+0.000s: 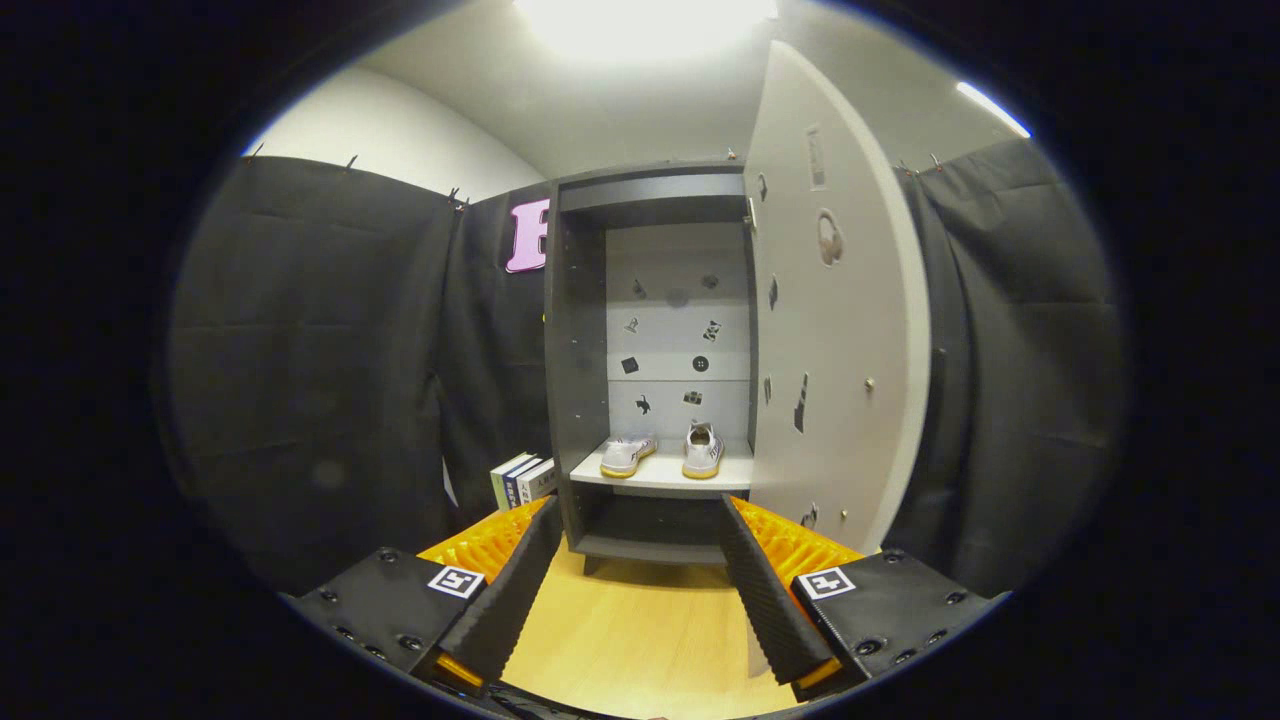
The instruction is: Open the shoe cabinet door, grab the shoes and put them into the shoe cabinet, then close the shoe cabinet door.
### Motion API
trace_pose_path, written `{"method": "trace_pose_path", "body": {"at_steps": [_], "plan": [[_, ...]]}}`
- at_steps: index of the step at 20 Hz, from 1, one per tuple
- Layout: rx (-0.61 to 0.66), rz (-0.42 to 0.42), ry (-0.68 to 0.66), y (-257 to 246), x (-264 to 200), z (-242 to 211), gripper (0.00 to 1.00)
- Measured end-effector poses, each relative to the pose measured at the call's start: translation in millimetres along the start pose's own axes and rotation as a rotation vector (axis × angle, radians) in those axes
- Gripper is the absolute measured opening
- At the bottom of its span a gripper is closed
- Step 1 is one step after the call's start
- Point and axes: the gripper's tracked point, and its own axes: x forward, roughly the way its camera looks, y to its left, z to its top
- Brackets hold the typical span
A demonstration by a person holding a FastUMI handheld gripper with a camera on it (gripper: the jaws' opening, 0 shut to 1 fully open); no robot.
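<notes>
Two shoes [662, 453] side by side on cabinet shelf [660, 478], door [835, 330] right, books [523, 480] left

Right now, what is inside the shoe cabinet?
Two shoes stand on a shelf of the shoe cabinet, behind its open door. The compartment below looks dark; its contents cannot be told. The gripper is open, holding nothing.

Hand-held gripper [635, 555] level, pointing forward; fingers [515, 590] spread wide apart, nothing held between them, touching nothing.
</notes>
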Motion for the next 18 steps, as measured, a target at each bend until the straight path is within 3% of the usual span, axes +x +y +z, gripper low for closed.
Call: {"method": "trace_pose_path", "body": {"at_steps": [7,13,18], "plan": [[0.053,-0.090,-0.016,-104,-43,4,0.98],[0.011,-0.107,-0.022,-199,-34,11,0.98],[0.045,-0.030,0.012,-237,-11,7,0.98]]}}
